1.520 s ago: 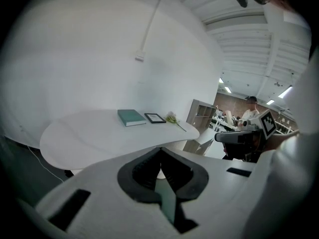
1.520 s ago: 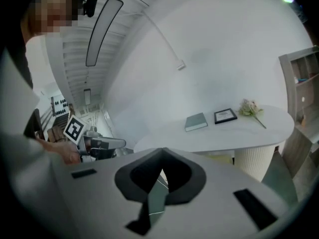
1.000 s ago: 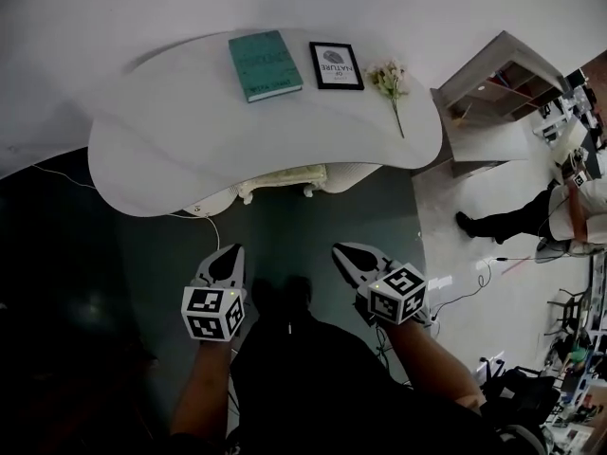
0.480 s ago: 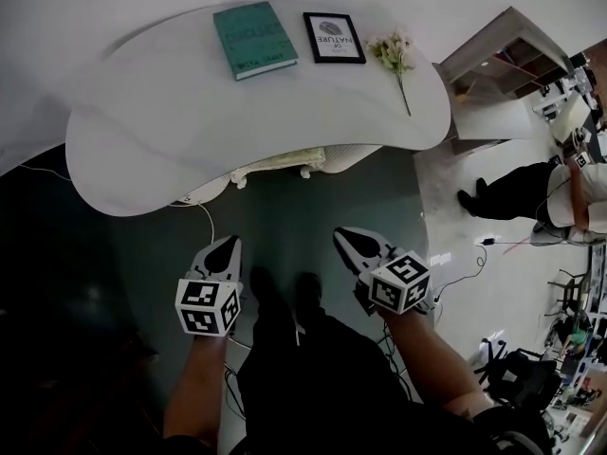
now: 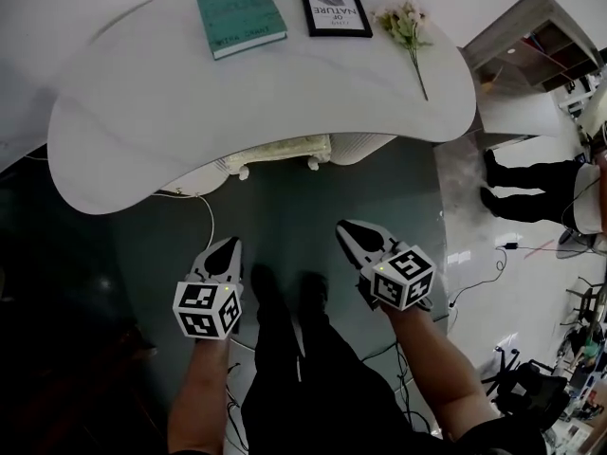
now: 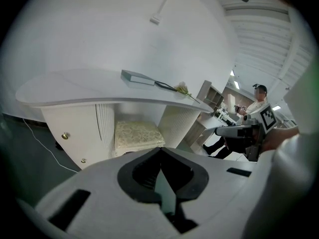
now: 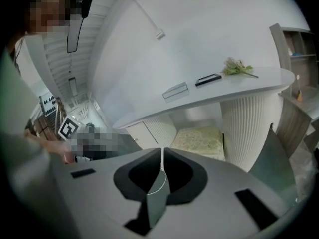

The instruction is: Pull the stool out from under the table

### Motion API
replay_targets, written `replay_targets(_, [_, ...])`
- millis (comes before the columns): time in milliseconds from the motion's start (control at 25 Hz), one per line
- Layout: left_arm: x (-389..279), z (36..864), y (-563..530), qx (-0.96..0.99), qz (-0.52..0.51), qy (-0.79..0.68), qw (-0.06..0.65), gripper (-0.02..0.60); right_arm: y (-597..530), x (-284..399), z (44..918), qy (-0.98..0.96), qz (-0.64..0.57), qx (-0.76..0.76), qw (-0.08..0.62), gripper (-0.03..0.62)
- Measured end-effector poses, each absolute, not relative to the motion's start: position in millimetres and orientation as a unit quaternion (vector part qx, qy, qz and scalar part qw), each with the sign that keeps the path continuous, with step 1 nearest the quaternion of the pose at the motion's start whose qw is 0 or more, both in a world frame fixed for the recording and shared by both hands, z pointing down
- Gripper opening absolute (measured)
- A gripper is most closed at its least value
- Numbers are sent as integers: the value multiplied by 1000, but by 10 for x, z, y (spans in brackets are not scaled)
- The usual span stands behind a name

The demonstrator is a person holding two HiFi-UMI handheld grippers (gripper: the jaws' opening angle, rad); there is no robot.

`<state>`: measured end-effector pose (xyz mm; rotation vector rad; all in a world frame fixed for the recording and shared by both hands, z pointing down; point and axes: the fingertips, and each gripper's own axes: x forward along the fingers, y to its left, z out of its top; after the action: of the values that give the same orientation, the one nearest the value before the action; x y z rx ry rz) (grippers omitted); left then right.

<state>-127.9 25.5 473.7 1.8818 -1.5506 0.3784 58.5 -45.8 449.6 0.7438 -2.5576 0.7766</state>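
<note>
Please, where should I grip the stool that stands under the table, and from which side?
Probably best is the front edge of the stool's cushioned seat, approached level from the open front. Only that edge shows past the table top, and ribbed supports stand at both its sides, so the sides look closed off.

White curved table (image 5: 266, 93) — on it a teal book (image 5: 239, 13), framed print (image 5: 335, 9), flower sprig (image 5: 410, 28).
</note>
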Motion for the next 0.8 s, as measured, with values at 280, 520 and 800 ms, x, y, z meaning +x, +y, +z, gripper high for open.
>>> replay_targets(280, [-1238, 5161, 61, 704, 145, -610, 332, 9, -673, 698, 4956, -911, 270, 251, 182, 67])
replay_targets(520, [-1295, 5583, -278, 703, 134, -620, 322, 9, -979, 702, 5478, -909, 264, 253, 201, 107])
replay_targets(800, [-1517, 6228, -806, 716, 126, -623, 287, 9, -1603, 441, 6106, -915, 223, 261, 212, 149])
